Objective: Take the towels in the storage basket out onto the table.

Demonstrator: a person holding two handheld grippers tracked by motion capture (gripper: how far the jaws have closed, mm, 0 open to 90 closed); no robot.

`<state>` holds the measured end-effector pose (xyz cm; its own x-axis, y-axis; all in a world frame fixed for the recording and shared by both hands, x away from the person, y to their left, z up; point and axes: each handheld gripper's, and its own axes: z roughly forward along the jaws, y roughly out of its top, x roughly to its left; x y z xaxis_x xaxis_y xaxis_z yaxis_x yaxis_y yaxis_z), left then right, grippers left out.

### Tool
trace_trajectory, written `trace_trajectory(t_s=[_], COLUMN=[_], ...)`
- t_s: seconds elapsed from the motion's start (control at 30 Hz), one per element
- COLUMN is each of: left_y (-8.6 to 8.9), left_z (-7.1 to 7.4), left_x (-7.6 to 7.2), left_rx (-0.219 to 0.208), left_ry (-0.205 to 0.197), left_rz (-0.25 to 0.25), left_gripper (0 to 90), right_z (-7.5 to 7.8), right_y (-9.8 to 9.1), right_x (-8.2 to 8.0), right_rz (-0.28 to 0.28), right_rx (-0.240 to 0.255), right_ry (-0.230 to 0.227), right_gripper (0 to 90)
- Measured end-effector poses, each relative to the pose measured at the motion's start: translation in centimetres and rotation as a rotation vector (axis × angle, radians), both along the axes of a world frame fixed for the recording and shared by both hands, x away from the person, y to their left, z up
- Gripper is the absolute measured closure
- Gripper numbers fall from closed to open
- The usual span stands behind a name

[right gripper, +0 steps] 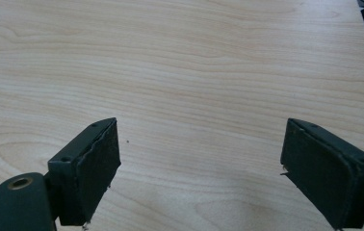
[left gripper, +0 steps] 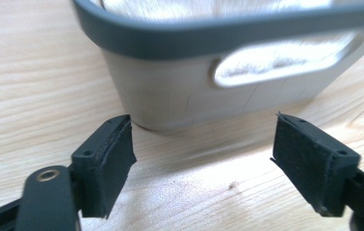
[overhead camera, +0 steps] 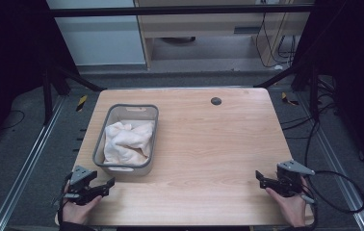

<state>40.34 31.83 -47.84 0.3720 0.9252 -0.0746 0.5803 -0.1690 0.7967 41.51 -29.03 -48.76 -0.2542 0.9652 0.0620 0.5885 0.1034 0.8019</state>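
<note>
Wooden worktop (overhead camera: pixel 209 144) carries a grey basket (overhead camera: pixel 101 144) near its left edge, holding soft, light cloth (overhead camera: pixel 127 142), probably best pinched at a raised fold; left gripper (left gripper: pixel 204 159) and right gripper (right gripper: pixel 201 168) both gape empty.

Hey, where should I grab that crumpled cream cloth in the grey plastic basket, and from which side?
Probably take the crumpled cream cloth at its raised middle fold, coming straight down from above. The grey plastic basket walls it in on all sides, so only the open top gives access. The open left gripper is nearest.

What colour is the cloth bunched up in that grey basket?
The cloth is cream-white, best seen in the high view, inside the grey basket.
</note>
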Motion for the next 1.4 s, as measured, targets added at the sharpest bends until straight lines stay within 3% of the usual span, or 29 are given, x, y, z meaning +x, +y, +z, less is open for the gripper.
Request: trace_trajectory(t_s=[0.23,0.33,0.47,1.03,1.4], left_y=[0.3,0.3,0.2,-0.8,-1.8], left_z=[1.3,1.8,3.3,7.0,8.7], left_x=[-0.7,-0.8,-0.7,-0.1,1.5], left_rx=[-0.037,-0.079,-0.102,-0.092,-0.080], left_ry=[-0.066,-0.071,-0.100,-0.157,-0.142], left_rz=[0.027,0.023,0.026,-0.014,-0.027], left_gripper=[23.7,22.2,20.9,19.7,18.8], right_z=[0.2,0.2,0.3,0.2,0.0], right_y=[0.2,0.2,0.2,0.4,0.6], right_x=[-0.1,-0.2,-0.3,-0.3,-0.2], right_rz=[0.008,0.003,-0.003,0.013,0.021], right_rx=[0.009,0.015,0.029,0.021,0.027], right_ry=[-0.008,-0.008,-0.012,-0.017,0.001], right_gripper=[13.3,13.2,13.2,12.6,12.2])
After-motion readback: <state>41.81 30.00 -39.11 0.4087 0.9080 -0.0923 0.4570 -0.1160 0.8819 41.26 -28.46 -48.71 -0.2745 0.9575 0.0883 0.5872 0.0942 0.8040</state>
